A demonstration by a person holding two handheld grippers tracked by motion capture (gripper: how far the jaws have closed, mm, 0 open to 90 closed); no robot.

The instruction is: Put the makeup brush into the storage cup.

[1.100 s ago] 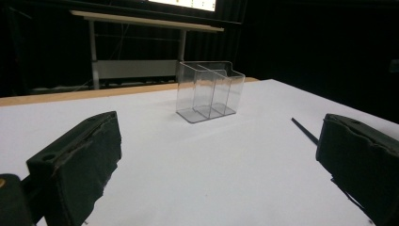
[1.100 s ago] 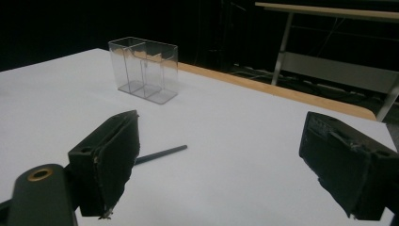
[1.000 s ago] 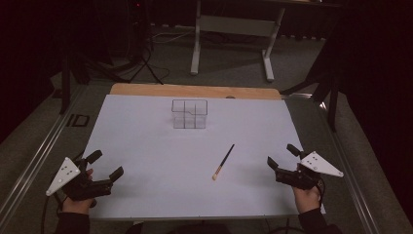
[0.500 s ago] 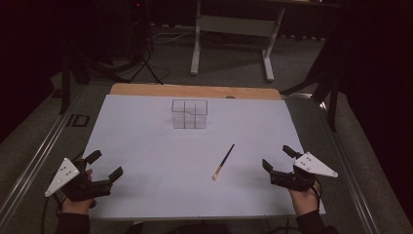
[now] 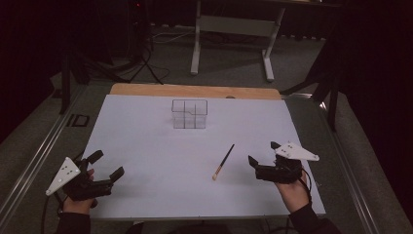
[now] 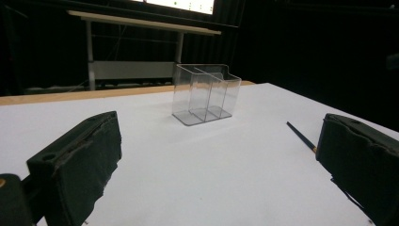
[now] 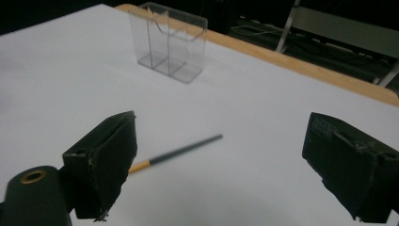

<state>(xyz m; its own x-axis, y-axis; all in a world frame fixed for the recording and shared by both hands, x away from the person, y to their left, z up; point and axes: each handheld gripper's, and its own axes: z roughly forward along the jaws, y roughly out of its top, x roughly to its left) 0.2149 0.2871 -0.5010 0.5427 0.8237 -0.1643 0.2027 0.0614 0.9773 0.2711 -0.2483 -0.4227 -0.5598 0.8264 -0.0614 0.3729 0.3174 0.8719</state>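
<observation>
Thin dark paintbrush (image 5: 223, 162) (yellow-tipped), flat on paper, right hand-held gripper (image 5: 261, 158) wide open, empty

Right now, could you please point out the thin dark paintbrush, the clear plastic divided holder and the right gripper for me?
thin dark paintbrush (image 5: 223, 162), high view, middle of its handle.
clear plastic divided holder (image 5: 189, 114), high view, its front wall.
right gripper (image 5: 261, 153), high view, midway between its fingertips.

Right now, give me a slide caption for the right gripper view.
Open right claw poised over a brush, clear holder beyond.
</observation>
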